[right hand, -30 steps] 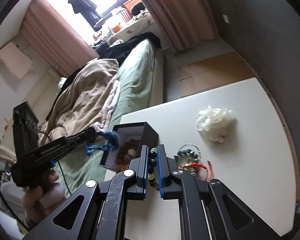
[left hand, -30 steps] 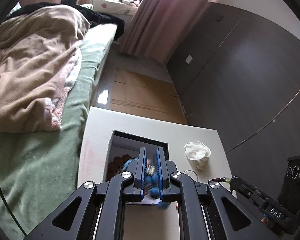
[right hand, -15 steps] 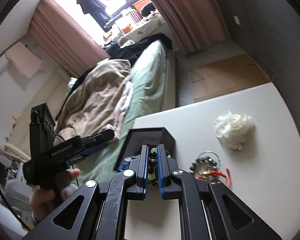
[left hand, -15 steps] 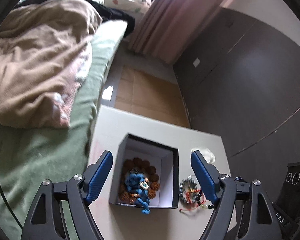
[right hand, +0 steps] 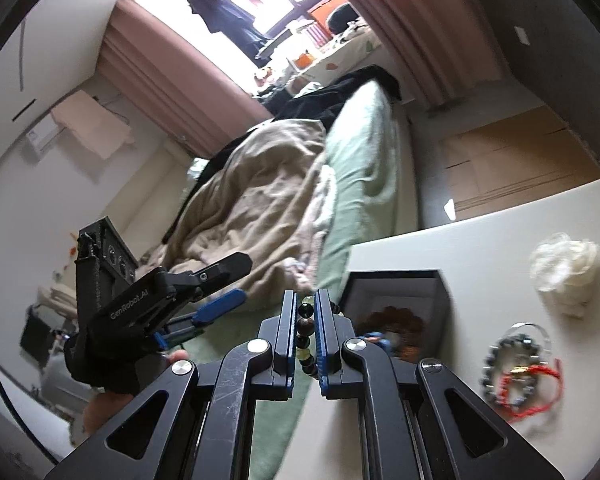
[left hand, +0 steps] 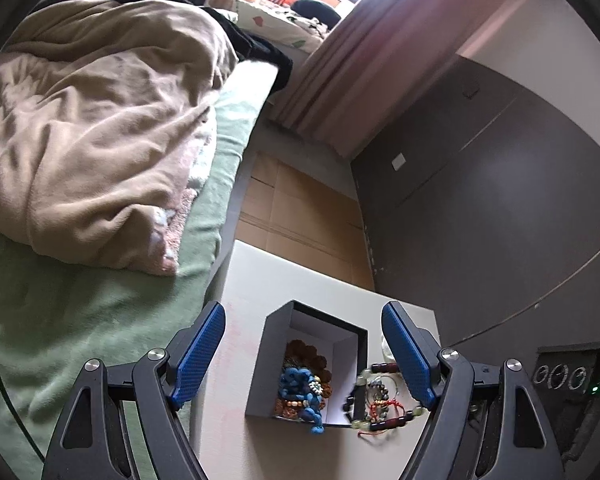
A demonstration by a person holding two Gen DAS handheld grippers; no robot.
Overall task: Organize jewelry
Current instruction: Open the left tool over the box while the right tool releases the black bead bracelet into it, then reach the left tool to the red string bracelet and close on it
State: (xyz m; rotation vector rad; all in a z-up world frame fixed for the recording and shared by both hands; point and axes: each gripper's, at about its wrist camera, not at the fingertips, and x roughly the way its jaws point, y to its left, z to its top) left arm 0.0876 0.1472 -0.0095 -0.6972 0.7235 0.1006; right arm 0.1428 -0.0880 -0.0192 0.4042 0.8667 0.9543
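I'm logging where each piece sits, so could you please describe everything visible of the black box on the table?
The black box is a small open-topped square box, seemingly cardboard, dark outside and white-lined inside. It stands upright on the white table, near the edge facing the bed. Inside lie a brown beaded bracelet and a blue knotted piece, whose tail hangs over the near wall. Neither gripper touches it.
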